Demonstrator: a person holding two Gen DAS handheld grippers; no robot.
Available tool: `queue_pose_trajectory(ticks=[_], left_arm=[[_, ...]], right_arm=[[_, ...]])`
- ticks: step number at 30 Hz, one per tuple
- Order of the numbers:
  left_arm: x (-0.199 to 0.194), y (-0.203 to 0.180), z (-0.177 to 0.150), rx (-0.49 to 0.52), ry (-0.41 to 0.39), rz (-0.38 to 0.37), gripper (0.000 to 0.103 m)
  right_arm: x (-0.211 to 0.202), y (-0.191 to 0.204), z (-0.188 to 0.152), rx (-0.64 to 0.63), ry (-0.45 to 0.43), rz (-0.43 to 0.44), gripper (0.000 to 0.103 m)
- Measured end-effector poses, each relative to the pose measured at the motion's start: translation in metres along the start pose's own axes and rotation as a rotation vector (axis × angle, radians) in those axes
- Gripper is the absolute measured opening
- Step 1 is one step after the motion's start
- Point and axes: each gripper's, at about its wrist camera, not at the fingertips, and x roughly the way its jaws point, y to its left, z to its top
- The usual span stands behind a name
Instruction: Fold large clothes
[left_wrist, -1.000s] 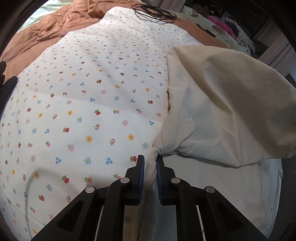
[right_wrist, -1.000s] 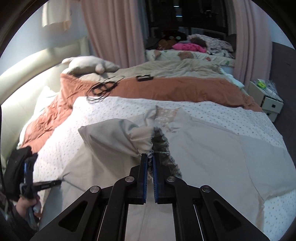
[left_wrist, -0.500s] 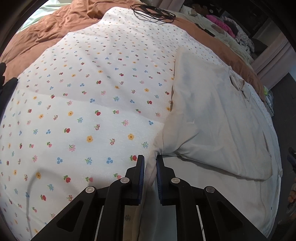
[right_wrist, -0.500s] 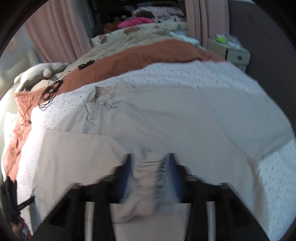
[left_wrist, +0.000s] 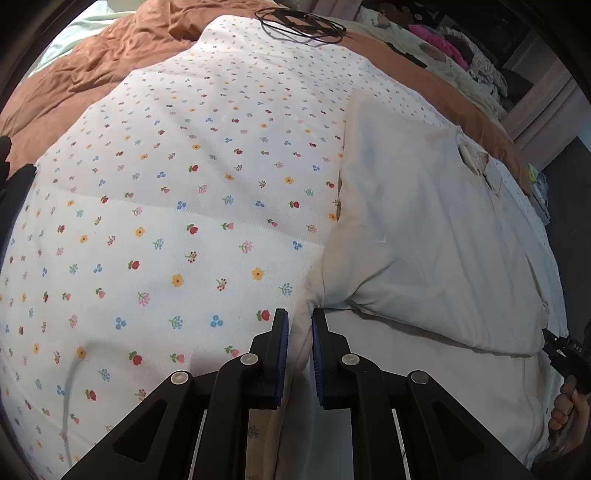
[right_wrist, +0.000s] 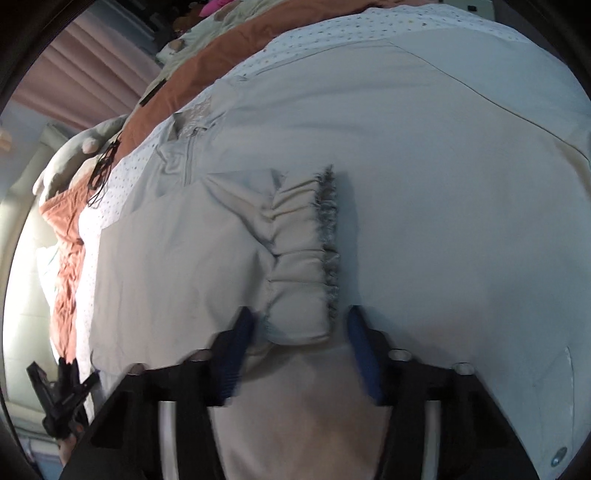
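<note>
A large beige jacket (right_wrist: 424, 155) lies spread on a flowered white quilt (left_wrist: 177, 206). Its left sleeve (right_wrist: 207, 236) is folded across the body, with the gathered cuff (right_wrist: 306, 251) lying flat. My right gripper (right_wrist: 299, 325) is open, its jaws wide apart on either side of the cuff's near end. My left gripper (left_wrist: 300, 325) is shut on the jacket's edge (left_wrist: 301, 332) at the fold near the armpit. The jacket also shows in the left wrist view (left_wrist: 424, 229).
A rust-brown blanket (left_wrist: 110, 48) lies beyond the quilt, with a black cable (left_wrist: 299, 26) on it. More bedding and pink clothes (left_wrist: 439, 40) sit farther back. Pink curtains (right_wrist: 81, 77) hang behind the bed.
My right gripper has carried the sleeve across the jacket body, laid it down and opened, letting go of the cuff. My left gripper has stayed shut in place.
</note>
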Motion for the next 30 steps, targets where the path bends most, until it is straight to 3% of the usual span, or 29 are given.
queue_pose_trajectory(ticks=[7, 17, 19, 22, 23, 24, 25, 26, 27, 30], left_arm=[[0.002, -0.006, 0.001, 0.022, 0.004, 0.015, 0.013], [0.012, -0.012, 0.004, 0.047, 0.039, 0.069, 0.014], [0.011, -0.015, 0.005, 0.049, 0.049, 0.080, 0.014], [0.003, -0.019, 0.005, 0.039, 0.067, 0.063, 0.016], [-0.001, -0.021, 0.005, 0.035, 0.066, 0.050, 0.026], [-0.007, -0.023, 0.004, 0.030, 0.057, 0.035, 0.046], [-0.014, -0.025, 0.004, 0.026, 0.038, 0.023, 0.057], [-0.021, -0.028, 0.004, 0.023, 0.008, 0.015, 0.076], [-0.029, -0.032, 0.004, 0.022, -0.025, 0.012, 0.084], [-0.044, -0.044, 0.006, 0.020, -0.065, -0.013, 0.085]], right_arm=[[0.001, 0.003, 0.020, -0.026, -0.058, -0.003, 0.033], [0.019, 0.011, 0.050, -0.045, -0.065, -0.061, 0.031], [0.017, 0.015, 0.052, -0.047, -0.070, -0.074, 0.032], [-0.001, 0.015, 0.049, -0.045, -0.093, -0.046, 0.042], [-0.007, 0.013, 0.048, -0.048, -0.108, -0.039, 0.051], [-0.018, 0.010, 0.046, -0.050, -0.131, -0.042, 0.057], [-0.027, 0.007, 0.045, -0.051, -0.150, -0.049, 0.065], [-0.037, 0.002, 0.045, -0.051, -0.166, -0.053, 0.066], [-0.045, -0.003, 0.045, -0.047, -0.175, -0.054, 0.066], [-0.074, -0.027, 0.044, -0.021, -0.203, -0.061, 0.066]])
